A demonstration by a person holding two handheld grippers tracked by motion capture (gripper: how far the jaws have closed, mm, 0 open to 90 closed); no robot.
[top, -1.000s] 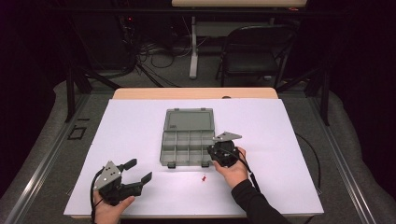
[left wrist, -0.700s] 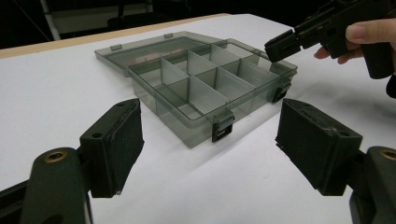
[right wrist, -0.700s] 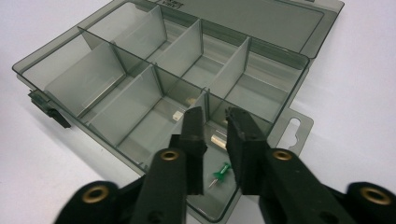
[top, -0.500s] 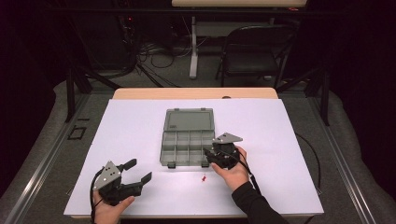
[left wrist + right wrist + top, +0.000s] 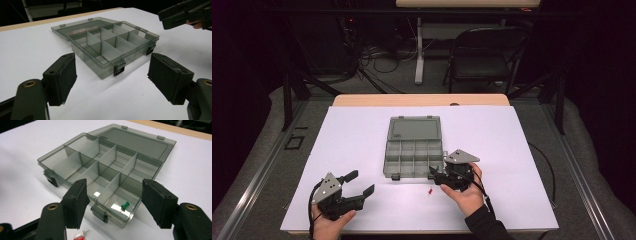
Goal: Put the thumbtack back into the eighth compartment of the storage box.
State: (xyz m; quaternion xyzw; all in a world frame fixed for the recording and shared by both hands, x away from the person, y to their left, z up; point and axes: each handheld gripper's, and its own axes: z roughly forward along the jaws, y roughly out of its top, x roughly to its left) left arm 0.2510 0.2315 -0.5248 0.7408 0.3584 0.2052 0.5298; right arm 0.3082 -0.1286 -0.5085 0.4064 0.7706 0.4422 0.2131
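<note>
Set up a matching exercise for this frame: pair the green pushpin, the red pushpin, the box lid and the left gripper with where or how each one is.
Things:
1. green pushpin
2. red pushpin
3. box lid
4. left gripper

Places or states:
A. on the white table, in front of the compartment box
B. lying open and flat behind the compartments
C. in a front corner compartment
D. jaws apart, holding nothing, off to the box's left front

Pairs: 1-C, 2-A, 3-B, 4-D
</note>
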